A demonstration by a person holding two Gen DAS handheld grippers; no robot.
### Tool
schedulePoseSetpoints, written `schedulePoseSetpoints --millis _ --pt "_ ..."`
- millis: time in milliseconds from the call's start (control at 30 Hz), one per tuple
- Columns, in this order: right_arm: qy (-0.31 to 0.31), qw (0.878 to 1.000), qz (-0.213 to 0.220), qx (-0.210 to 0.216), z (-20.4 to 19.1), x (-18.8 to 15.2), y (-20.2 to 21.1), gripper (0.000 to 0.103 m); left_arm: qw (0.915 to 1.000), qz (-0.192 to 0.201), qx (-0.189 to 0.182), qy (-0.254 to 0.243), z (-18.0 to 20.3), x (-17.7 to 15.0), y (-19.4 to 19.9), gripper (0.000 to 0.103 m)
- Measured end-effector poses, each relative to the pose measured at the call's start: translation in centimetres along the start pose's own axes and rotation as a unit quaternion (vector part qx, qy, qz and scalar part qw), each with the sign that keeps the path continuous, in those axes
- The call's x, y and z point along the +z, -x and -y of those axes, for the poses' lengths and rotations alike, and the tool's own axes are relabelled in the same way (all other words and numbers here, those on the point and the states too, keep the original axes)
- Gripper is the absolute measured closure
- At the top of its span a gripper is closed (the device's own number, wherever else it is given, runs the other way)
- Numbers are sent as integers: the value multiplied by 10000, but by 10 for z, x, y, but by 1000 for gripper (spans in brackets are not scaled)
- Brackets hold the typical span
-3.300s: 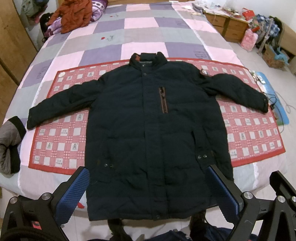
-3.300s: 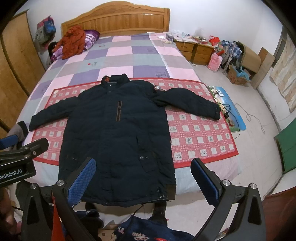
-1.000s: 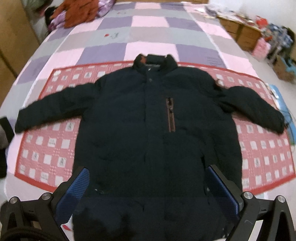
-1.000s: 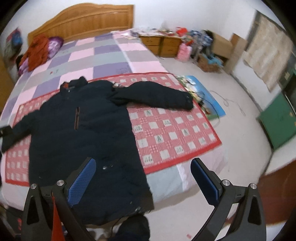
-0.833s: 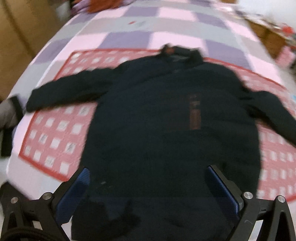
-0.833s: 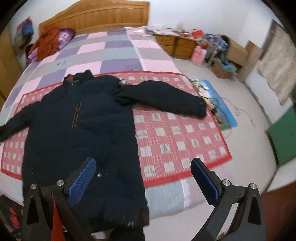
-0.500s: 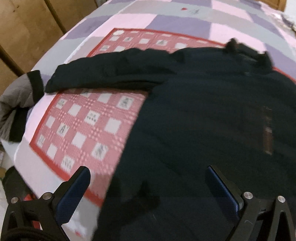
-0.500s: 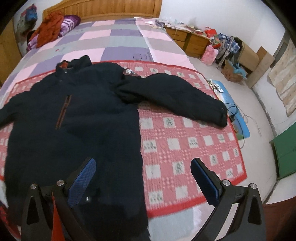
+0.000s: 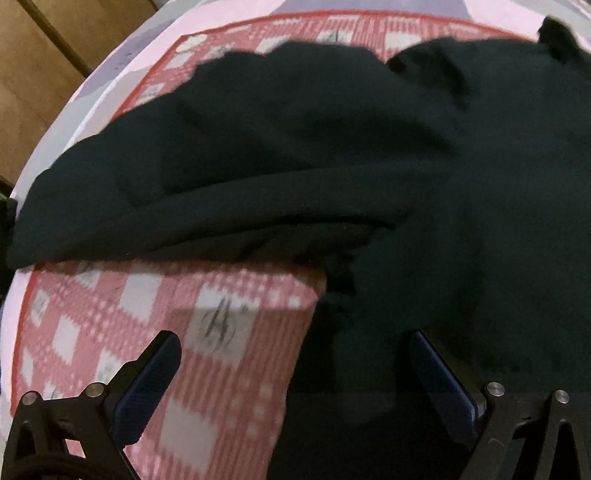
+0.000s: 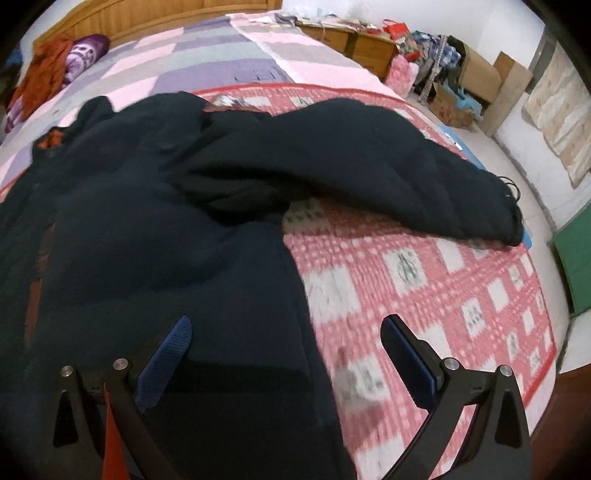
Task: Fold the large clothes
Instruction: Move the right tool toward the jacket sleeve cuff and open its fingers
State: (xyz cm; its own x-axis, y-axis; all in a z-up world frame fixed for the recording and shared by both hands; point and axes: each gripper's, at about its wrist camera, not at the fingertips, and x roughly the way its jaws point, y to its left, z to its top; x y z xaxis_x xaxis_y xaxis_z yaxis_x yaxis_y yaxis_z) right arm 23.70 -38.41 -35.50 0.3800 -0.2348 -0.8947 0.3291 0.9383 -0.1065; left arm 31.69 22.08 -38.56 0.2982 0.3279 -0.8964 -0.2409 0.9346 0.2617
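Note:
A large dark navy padded coat (image 9: pixel 461 192) lies face up on a red-and-white checked blanket (image 9: pixel 110 325) on the bed. Its left sleeve (image 9: pixel 184 184) stretches toward the bed's left edge. In the right wrist view the coat's body (image 10: pixel 147 240) fills the left and its right sleeve (image 10: pixel 388 173) reaches toward the bed's right edge. My left gripper (image 9: pixel 291 347) hangs open low over the coat's left side edge, below the armpit. Over the coat's right side edge my right gripper (image 10: pixel 284 332) is open too. Neither holds anything.
The bed has a pink, purple and grey patchwork cover (image 10: pixel 207 62) and a wooden headboard (image 10: pixel 147 14). Orange and purple clothes (image 10: pixel 55 74) are piled near the pillows. Wooden nightstands (image 10: pixel 354 40), boxes and bags crowd the floor at right. A wooden wardrobe (image 9: pixel 37 74) stands left.
Both grippers have moved forward and down from the foot of the bed, the left toward the coat's left armpit, the right toward its right side. Both stay open.

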Motion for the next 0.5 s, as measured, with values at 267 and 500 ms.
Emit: schedulePoseSetpoints --millis 267,500 --pt "441 9977 298 -419 17 22 -51 4 9964 785 -137 288 -10 -19 -6 0" --pt "4 9982 585 -116 68 32 -24 37 9881 1538 76 38 36 -36 66 0"
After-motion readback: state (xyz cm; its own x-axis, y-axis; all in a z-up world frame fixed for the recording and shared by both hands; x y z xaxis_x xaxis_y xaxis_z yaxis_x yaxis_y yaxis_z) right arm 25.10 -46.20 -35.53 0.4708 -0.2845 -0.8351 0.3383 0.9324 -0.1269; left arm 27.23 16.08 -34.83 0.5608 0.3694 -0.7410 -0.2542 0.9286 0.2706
